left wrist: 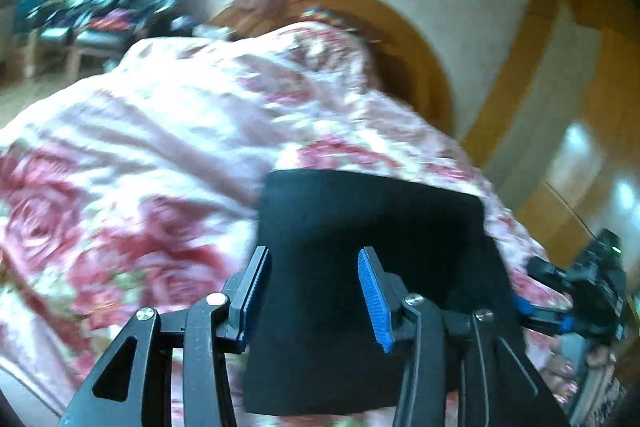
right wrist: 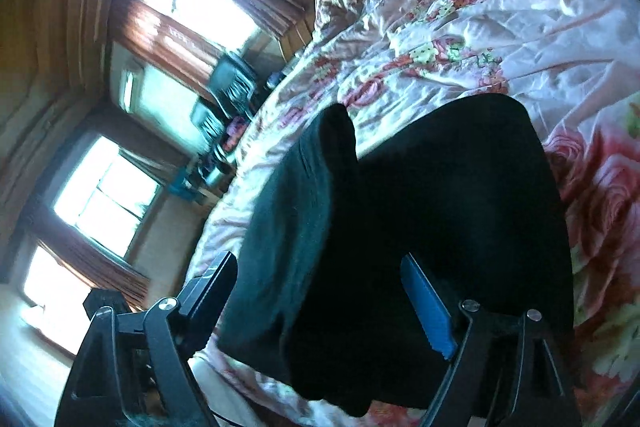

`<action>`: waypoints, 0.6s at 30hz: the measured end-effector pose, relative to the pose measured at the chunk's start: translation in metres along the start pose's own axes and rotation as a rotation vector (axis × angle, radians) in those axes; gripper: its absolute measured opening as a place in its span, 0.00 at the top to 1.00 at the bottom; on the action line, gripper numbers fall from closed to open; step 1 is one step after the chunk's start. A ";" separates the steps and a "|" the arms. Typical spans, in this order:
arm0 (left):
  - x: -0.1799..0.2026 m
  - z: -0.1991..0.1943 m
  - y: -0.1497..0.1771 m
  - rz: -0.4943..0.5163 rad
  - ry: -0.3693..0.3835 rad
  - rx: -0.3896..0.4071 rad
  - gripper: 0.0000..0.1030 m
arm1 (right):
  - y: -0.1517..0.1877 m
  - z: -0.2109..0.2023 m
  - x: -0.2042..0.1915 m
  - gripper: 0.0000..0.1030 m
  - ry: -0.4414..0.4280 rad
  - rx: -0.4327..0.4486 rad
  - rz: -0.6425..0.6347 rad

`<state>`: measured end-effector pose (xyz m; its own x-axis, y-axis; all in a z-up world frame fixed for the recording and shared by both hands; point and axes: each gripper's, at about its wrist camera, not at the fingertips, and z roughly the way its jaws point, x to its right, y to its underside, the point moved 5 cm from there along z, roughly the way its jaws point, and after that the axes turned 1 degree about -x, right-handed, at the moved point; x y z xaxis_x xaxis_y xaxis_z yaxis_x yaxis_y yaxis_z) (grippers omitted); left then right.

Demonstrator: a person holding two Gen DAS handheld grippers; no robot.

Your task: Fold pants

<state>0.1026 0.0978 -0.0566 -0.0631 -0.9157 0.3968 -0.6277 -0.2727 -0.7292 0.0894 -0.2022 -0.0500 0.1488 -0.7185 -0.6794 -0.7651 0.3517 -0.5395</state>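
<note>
The black pants (left wrist: 360,267) lie folded on the floral bed (left wrist: 140,131), running away toward twelve o'clock between both grippers' released fingers, with the right gripper (right wrist: 320,303) seemingly closer over them than the left gripper (left wrist: 316,291).

The black pants (left wrist: 360,267) lie folded into a squarish block on the rose-patterned bedspread (left wrist: 160,131), near the bed's edge. The left gripper (left wrist: 316,291) hangs over them, blue-padded fingers (left wrist: 374,303) spread wide, nothing between them. At the right edge the other gripper (left wrist: 576,295) shows, blurred. Behind the bed stands a curved wooden headboard (left wrist: 420,67).
</note>
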 end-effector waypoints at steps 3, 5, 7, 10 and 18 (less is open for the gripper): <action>-0.026 0.016 0.009 -0.120 -0.005 -0.067 0.48 | 0.002 0.013 -0.003 0.19 0.026 -0.028 -0.034; -0.038 0.026 0.015 -0.208 0.041 -0.107 0.42 | 0.005 0.023 -0.005 0.24 0.053 -0.051 -0.052; -0.046 0.030 0.019 -0.261 0.052 -0.114 0.37 | 0.009 0.035 -0.009 0.30 0.084 -0.077 -0.065; -0.042 0.031 0.022 -0.248 0.067 -0.115 0.36 | 0.019 0.053 -0.013 0.58 0.119 -0.120 -0.091; -0.005 0.019 0.019 -0.077 0.076 -0.078 0.36 | 0.018 0.030 -0.033 0.84 0.143 -0.056 -0.219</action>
<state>0.1055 0.0914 -0.0831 -0.0688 -0.8671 0.4933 -0.6915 -0.3150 -0.6501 0.0898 -0.1541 -0.0517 0.2273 -0.8526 -0.4705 -0.7587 0.1478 -0.6344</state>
